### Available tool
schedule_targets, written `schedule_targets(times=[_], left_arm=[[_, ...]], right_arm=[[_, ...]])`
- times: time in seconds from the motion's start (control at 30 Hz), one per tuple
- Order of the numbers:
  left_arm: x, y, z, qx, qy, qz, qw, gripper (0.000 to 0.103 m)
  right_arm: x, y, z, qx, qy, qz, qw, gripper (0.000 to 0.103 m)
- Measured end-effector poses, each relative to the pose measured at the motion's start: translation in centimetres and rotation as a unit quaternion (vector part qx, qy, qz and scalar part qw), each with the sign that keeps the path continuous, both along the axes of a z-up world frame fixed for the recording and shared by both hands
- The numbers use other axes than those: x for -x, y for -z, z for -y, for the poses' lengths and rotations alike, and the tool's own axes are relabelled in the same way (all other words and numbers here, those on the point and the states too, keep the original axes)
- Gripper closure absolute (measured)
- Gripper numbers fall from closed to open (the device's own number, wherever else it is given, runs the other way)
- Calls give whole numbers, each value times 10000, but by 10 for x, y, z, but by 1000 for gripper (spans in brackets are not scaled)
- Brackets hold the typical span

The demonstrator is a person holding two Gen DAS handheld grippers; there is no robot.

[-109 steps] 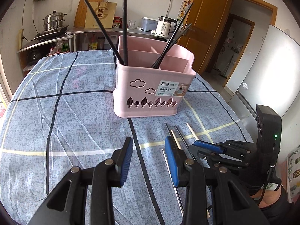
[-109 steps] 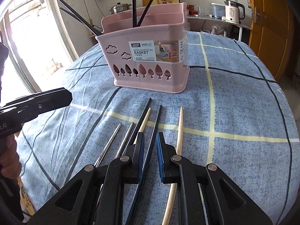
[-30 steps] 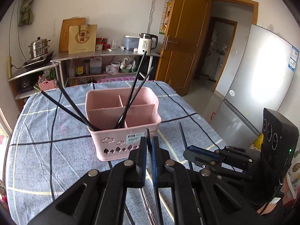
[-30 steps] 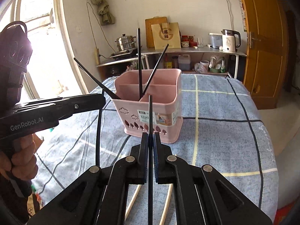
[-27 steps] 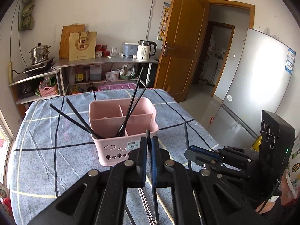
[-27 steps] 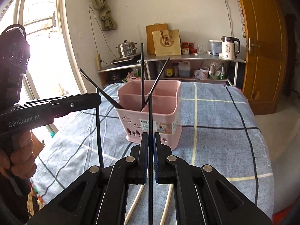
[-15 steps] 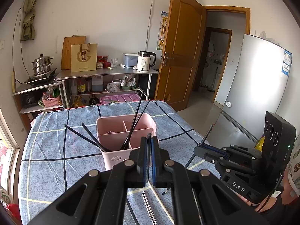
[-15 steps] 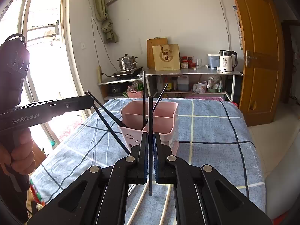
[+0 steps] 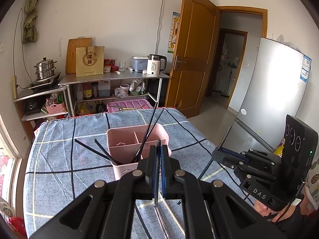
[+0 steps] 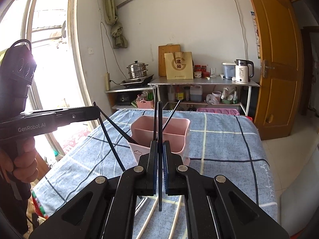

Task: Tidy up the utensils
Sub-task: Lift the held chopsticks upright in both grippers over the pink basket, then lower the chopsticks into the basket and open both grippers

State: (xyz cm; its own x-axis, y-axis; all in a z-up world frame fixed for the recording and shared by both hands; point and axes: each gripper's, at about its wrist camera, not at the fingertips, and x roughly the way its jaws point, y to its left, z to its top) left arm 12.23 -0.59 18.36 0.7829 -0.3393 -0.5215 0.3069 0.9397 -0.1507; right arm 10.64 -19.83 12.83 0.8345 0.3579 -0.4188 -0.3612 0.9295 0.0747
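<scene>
A table under a blue checked cloth [image 9: 59, 159] stretched ahead of and beneath both grippers; on it, just beyond the fingertips, stood a pink utensil basket [image 9: 127, 139] with inner dividers, four black chopsticks [image 9: 148, 131] leaning out of its compartments; on the cloth below the right gripper lay two pale chopsticks [image 10: 148, 217], and below the left gripper a pair of thin metal chopsticks [image 9: 161, 221]; the left gripper [image 9: 157, 155] was raised above the table, its blue-padded jaws pressed together on a single black chopstick [image 9: 158, 145] that stood nearly upright between them, its tip rising just above the fingertips; the right gripper [image 10: 159, 151] was likewise lifted clear of the cloth, its jaws pinching a second black chopstick [image 10: 159, 123], upright, its top above the fingertips and its lower end hanging below the pads; in the right wrist view a person's hand [image 10: 24, 163] gripped the left tool's handle, off to the left.
</scene>
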Motion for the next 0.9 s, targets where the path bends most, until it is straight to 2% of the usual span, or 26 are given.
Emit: schedule_targets(times=[0.63,0.9], left_arm=[[-23,-90,-26,89,-285,657,9974,99],[-61,-89,-39,12,-506,607,9969,99]], right_arm=[[-28,-60,-39,-38,-291,740,9968,98],[-54,-68,-52,-163,-268,905,9954,98]])
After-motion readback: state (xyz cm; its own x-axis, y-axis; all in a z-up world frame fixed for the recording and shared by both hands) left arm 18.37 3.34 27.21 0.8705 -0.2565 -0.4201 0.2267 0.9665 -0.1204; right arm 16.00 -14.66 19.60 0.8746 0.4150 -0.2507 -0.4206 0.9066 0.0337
